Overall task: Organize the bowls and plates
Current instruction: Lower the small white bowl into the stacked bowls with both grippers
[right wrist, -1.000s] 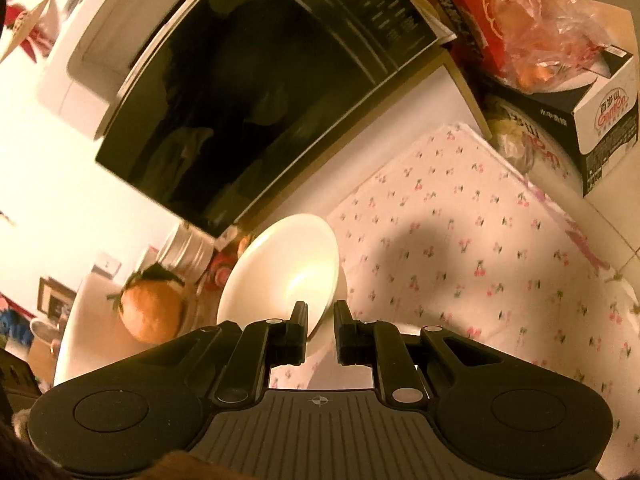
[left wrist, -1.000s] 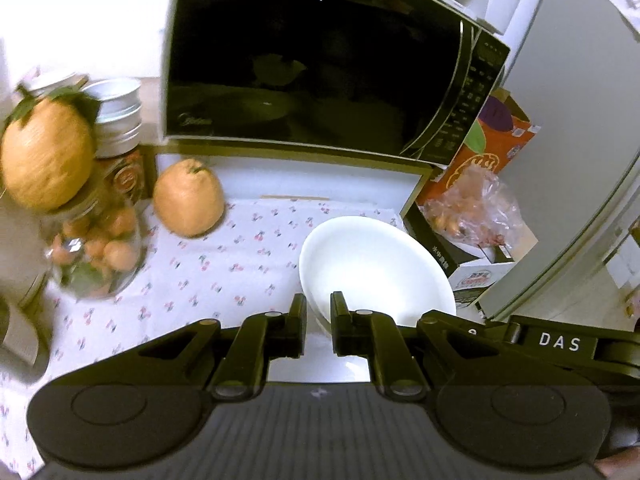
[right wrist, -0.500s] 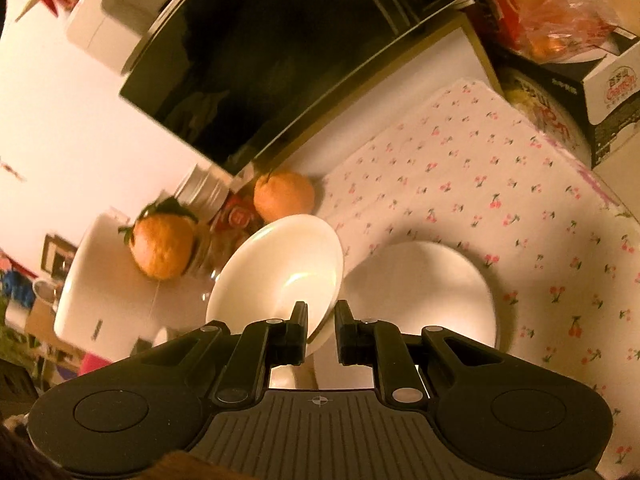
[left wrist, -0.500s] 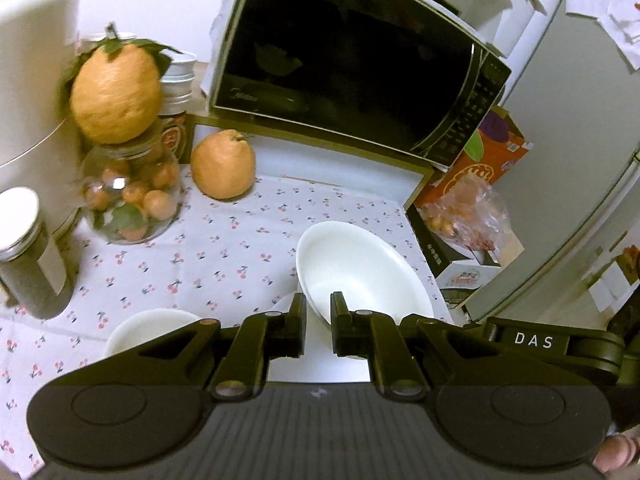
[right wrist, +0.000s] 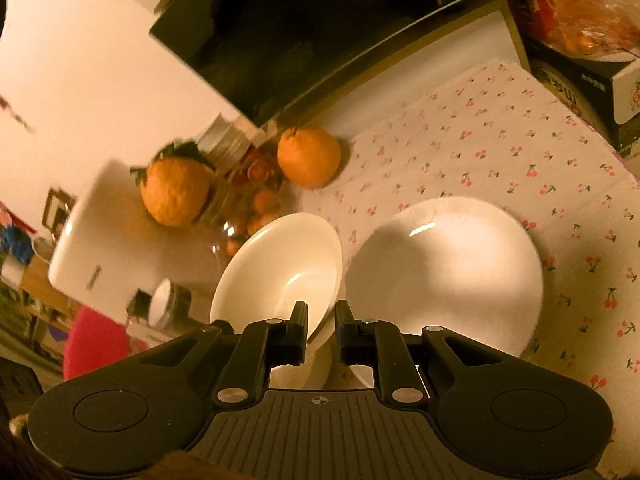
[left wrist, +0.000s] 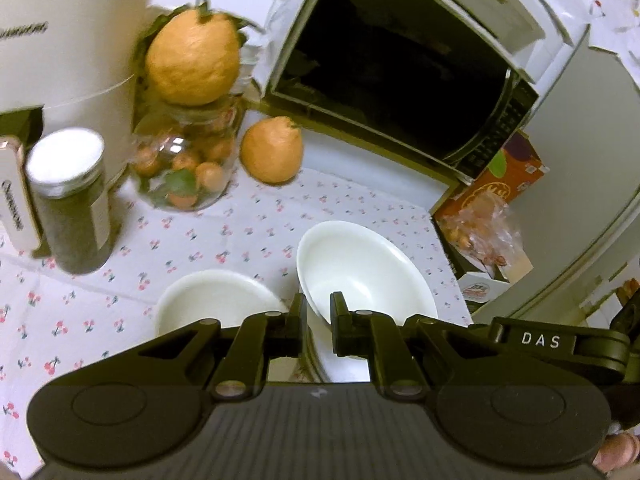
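Two black hand-held grippers, both pinching one round white ceramic bowl [left wrist: 368, 268] by its near rim: left gripper [left wrist: 319, 312], right gripper [right wrist: 321, 320], jaws nearly closed. Bowl tilted above cherry-print white tablecloth [left wrist: 224, 236], beside round white ceramic plate [right wrist: 444, 280].

The one thing I can read cleanly is "DAS", in white capitals on the black arm of the other tool [left wrist: 540, 340] at the lower right of my left wrist view. The tall white appliance [left wrist: 60, 40] at the upper left carries a grey brand word, too blurred for me to make out. The white-edged flat pack [left wrist: 14, 200] leaning beside the dark glass jar has vertical dark lettering I cannot read. The small white carton [left wrist: 480, 290] near the orange printed box shows a red logo, illegible.
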Motion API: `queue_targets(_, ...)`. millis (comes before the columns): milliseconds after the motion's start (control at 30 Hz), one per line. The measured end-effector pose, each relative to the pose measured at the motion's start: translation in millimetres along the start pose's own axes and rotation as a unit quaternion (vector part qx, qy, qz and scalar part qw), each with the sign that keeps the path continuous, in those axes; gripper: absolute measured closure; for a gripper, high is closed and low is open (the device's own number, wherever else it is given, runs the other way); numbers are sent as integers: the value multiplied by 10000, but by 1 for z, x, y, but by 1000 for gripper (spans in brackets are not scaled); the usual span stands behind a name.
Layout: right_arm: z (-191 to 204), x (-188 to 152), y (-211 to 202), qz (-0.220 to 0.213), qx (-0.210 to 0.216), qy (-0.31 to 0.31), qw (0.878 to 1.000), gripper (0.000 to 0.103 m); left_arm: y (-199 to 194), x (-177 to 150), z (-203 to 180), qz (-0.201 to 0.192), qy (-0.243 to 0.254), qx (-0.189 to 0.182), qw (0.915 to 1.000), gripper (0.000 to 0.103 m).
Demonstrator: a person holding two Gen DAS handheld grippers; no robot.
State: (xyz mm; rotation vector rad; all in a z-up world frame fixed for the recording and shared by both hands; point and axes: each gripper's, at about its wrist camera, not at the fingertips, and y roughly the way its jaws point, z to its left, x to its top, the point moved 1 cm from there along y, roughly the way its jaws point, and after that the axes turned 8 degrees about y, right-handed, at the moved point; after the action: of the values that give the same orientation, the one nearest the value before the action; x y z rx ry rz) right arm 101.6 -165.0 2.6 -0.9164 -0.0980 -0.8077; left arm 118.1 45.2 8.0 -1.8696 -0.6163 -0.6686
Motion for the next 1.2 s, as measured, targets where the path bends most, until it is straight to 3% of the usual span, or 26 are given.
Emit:
queue_targets(500,26,-21,33,380,39,-148,9992,88,-8,-13,40,251,-116,370,9989,92)
queue_targets(1200,34,-46,60,823,-107,-330,9960,86,-5,-21,49,558,361,1003,9927,92)
